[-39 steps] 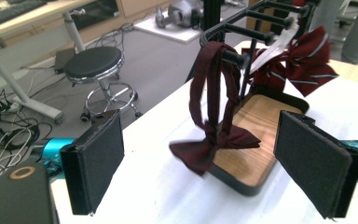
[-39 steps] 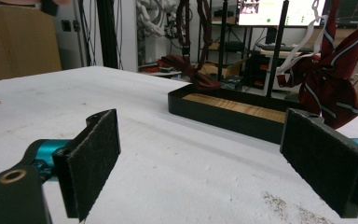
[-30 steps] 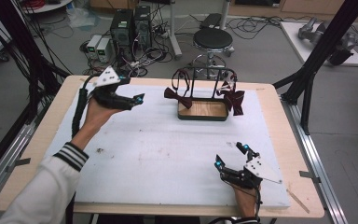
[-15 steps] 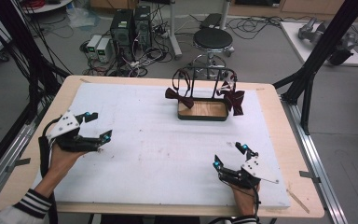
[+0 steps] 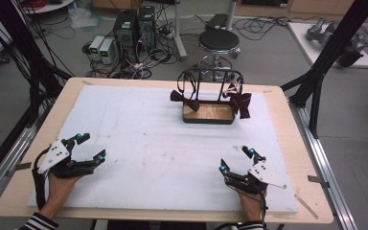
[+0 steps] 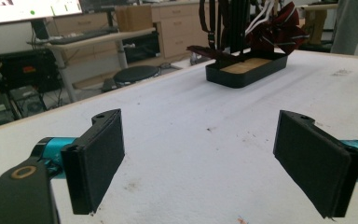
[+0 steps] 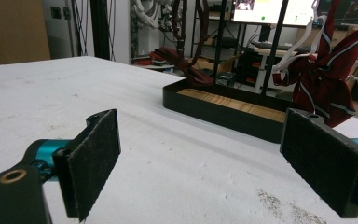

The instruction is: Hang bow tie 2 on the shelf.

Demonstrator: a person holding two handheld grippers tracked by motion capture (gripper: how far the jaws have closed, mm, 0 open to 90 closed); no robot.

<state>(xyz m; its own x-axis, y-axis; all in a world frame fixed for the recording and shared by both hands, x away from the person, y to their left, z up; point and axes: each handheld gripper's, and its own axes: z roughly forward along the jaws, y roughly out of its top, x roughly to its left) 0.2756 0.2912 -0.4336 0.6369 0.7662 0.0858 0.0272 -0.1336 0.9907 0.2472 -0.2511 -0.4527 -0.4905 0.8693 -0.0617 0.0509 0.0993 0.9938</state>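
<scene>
A black rack with a wooden base tray [image 5: 209,113] stands at the far middle of the white mat [image 5: 148,143]. One dark red bow tie [image 5: 184,98] hangs at its left end, a striped dark red one [image 5: 240,99] at its right end. My left gripper [image 5: 91,147] rests open near the mat's front left corner, held by a hand. My right gripper [image 5: 235,160] rests open at the front right. In the left gripper view the rack [image 6: 247,70] lies far ahead between the pads [image 6: 100,156]. The right gripper view shows the striped tie [image 7: 324,84] beyond its empty jaws.
The wooden table edge [image 5: 287,143] rings the mat. A black stool [image 5: 216,40] and computer boxes [image 5: 134,24] stand on the floor behind the table. Black frame posts [image 5: 326,57] rise at both sides.
My left gripper has come from the far left of the mat, near the back, down to the front left corner. The right gripper has stayed in place.
</scene>
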